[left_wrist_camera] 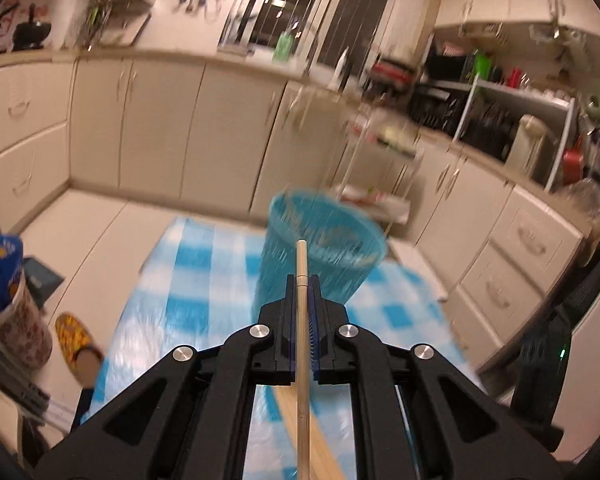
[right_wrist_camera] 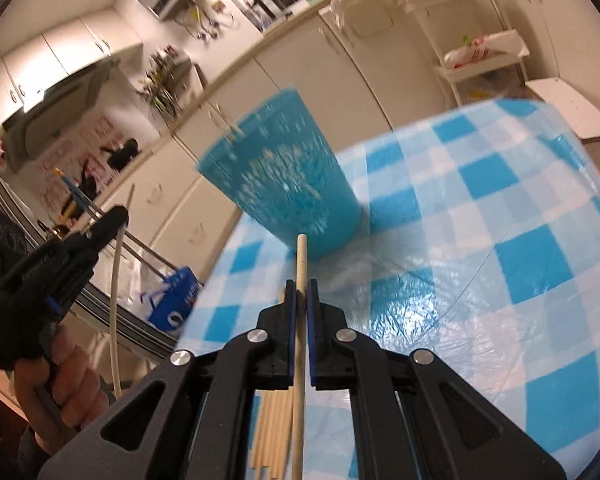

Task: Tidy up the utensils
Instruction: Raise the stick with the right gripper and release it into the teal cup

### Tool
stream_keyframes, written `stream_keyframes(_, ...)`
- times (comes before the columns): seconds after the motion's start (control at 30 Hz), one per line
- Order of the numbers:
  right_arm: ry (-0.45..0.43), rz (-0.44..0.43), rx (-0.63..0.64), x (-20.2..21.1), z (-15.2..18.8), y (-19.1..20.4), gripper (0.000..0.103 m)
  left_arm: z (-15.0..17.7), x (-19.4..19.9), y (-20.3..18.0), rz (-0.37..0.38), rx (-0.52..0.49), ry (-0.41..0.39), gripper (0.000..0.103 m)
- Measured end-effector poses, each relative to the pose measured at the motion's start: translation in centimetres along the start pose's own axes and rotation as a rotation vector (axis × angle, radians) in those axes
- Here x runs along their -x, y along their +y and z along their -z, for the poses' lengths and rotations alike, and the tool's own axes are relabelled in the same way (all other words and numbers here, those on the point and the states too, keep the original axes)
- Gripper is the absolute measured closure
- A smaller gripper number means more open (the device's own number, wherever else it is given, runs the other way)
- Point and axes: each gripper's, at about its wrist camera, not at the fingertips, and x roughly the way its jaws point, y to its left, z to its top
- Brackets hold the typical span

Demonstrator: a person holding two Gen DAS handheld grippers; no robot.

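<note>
**Now both chopsticks are lifted – the blue cup is next**

Currently the left gripper (left_wrist_camera: 303,284) has its fingers clamped on a pale chopstick (left_wrist_camera: 302,264), whose tip points at the blue cup (left_wrist_camera: 320,256) just ahead. The right gripper (right_wrist_camera: 301,292) is likewise closed on a second chopstick (right_wrist_camera: 301,256), with loose spare sticks (right_wrist_camera: 270,432) lying on the counter under it. By my reading this is the carry step, pickup done and drop not yet made. Next, each stick needs tipping upright over the cup's rim before the fingers part – one at a time, so they don't clash. A blue-and-white checked cloth (right_wrist_camera: 500,184) covers the counter; beyond stand cream kitchen cabinets (left_wrist_camera: 160,120), a white trolley (right_wrist_camera: 480,48), and cluttered shelves (left_wrist_camera: 500,92) at far right
</note>
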Motion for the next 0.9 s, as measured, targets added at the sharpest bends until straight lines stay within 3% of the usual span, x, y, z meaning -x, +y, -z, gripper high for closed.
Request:
stream_keyframes(0.27,-0.054,-0.026,0.005,3.1,-0.3,0.8,0.097,-5.4,1.8,-2.4,0.057,-0.014,-0.174,0.098)
stream_keyframes(0.47,-0.066,-0.033,-0.006,3.3,-0.4,0.2,0.097,-9.6,1.0,-3.9,0.068,-0.031,-0.293,0.098)
stream_keyframes(0.9,-0.066,-0.019,-0.039,2.4,-1.1,-2.6,0.097,-13.4,-7.2,-3.8,0.028,0.018,-0.419,0.098)
